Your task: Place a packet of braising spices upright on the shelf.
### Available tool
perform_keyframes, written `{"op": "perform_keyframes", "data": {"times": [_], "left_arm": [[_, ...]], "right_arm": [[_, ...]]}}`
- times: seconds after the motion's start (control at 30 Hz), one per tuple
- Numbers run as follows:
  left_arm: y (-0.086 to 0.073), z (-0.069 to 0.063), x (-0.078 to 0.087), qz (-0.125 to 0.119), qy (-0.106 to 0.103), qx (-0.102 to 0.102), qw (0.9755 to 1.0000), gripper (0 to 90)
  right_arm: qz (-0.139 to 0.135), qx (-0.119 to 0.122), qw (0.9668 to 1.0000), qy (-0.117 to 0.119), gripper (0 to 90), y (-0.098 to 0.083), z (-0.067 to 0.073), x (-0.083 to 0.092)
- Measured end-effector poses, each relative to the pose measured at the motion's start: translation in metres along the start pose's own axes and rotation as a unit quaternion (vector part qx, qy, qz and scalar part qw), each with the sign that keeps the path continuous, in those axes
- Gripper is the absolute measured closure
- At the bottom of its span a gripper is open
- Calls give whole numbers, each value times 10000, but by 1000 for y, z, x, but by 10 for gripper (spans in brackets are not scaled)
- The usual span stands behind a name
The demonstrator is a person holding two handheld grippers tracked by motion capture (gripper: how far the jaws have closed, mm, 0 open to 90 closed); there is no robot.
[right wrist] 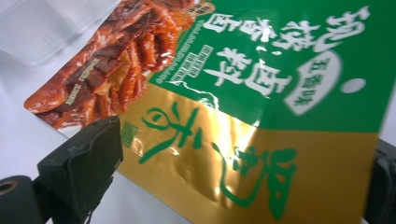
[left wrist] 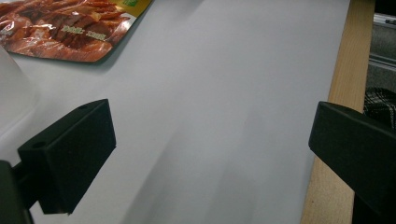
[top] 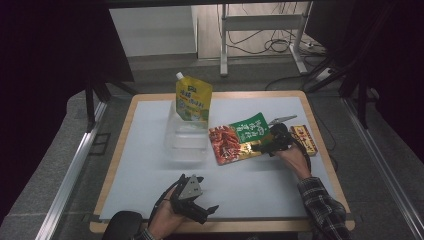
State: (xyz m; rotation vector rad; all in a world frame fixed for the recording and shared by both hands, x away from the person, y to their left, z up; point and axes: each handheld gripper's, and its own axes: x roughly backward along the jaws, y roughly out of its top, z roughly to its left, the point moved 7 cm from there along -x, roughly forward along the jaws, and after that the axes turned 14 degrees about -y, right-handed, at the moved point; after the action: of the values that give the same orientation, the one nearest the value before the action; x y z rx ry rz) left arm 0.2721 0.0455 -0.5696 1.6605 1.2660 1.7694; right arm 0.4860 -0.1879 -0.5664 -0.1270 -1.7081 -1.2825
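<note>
At centre right of the high view, the right gripper (top: 264,146) has its jaws spread around the glossy foil snack pouch (top: 240,138), beside the clear plastic tub (top: 186,137). The left gripper (top: 204,210), jaws apart and empty, hovers over bare matte white tabletop (top: 150,165) at lower centre, near the wooden edge (left wrist: 337,93).

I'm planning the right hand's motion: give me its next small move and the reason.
Probably close the right gripper on the snack packet. In the right gripper view its jaws stand open with the packet's gold edge between them, and the clear container sits just beside the packet.
</note>
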Motion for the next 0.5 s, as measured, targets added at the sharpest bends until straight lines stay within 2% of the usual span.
{"op": "perform_keyframes", "data": {"times": [0.07,0.13,0.2,0.23,0.27,0.33,0.43,0.5], "left_arm": [[0,0,0,3,-3,-2,10000,3],[0,0,0,6,-1,-6,10000,3],[0,0,0,1,-3,-4,10000,3],[0,0,0,1,-4,-3,10000,3],[0,0,-1,4,-3,-6,10000,3],[0,0,-1,6,-4,-7,10000,3],[0,0,-1,7,-4,-10,10000,4],[0,0,-1,10,-3,-10,10000,4]], "right_arm": [[24,-52,10000,13,23,1,3,-2],[37,-69,9999,-87,25,3,3,-3],[102,-254,9995,-167,34,4,2,-4],[137,-312,9991,-237,66,4,1,-5],[151,-335,9986,-370,107,4,-1,-6],[80,-387,9980,-497,276,5,-4,-4],[89,-620,9964,-569,467,5,-10,-2],[96,-590,9964,-600,576,4,-12,-1]]}}
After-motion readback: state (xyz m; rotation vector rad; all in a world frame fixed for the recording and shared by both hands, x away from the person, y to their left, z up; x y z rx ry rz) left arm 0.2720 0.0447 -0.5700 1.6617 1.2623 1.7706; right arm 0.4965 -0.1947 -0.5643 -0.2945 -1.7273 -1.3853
